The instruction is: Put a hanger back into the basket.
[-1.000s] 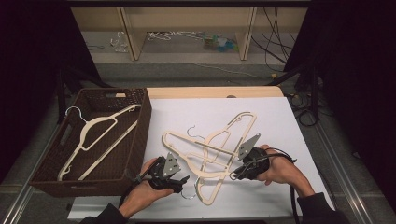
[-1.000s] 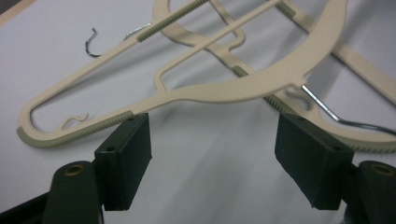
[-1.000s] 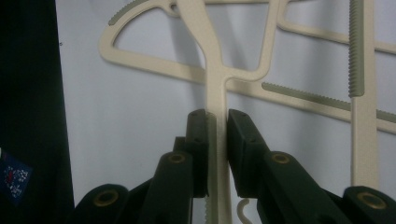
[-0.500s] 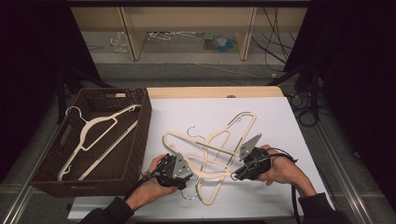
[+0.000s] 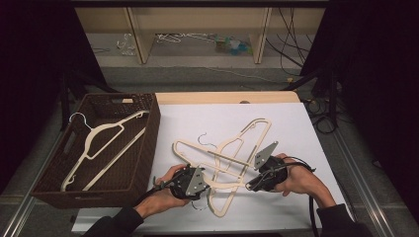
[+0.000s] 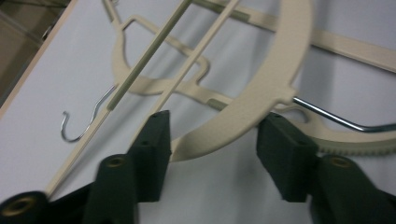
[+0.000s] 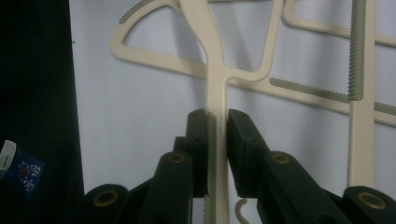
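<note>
Cream plastic hangers [image 5: 225,163] lie tangled on the white tabletop [image 5: 296,123], right of the brown wicker basket [image 5: 148,143]. Right gripper [image 7: 217,122] clamps one hanger's straight bar, running lengthwise away between its jaws. Left gripper [image 6: 212,140], half-wide and just closing, straddles the curved shoulder crossing its gap, not yet pinched.
</note>
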`<act>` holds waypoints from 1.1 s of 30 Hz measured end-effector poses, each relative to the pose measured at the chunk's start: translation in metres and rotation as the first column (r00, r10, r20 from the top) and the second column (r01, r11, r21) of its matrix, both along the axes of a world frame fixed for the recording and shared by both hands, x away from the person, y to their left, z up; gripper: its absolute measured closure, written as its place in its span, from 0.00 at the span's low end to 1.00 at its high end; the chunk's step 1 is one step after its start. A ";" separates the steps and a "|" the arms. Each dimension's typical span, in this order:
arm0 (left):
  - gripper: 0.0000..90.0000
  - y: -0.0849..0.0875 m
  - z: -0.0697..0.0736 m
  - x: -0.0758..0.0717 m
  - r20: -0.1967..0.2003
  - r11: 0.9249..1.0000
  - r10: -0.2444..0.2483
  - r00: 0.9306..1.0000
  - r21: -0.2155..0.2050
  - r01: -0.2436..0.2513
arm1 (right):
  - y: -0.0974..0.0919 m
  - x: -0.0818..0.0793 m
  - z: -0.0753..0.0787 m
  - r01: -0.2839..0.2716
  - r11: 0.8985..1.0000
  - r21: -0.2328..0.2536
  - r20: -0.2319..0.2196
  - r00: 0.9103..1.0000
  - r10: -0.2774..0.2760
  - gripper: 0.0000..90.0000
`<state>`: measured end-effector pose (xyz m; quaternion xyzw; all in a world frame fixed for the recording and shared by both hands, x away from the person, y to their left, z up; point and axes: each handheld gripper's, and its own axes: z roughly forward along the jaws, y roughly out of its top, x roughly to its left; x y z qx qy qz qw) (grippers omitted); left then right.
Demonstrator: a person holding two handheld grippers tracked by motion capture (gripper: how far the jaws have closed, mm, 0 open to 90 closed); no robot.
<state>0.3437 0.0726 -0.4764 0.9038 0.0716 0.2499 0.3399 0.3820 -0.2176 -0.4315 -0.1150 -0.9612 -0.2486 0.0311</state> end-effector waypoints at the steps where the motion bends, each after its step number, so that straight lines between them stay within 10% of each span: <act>1: 0.56 -0.001 0.000 -0.001 -0.004 1.000 -0.024 1.000 0.001 0.024 | -0.001 0.000 -0.001 0.002 1.000 0.003 -0.004 1.000 -0.002 0.88; 12: 0.70 -0.009 0.012 0.002 0.004 0.972 -0.208 0.978 0.117 0.206 | -0.008 0.003 -0.006 -0.013 1.000 0.027 -0.026 1.000 0.013 0.88; 33: 0.76 -0.030 0.027 0.005 0.020 0.945 -0.287 0.958 0.170 0.280 | -0.023 0.006 -0.011 -0.014 0.998 0.068 -0.086 0.996 0.020 0.88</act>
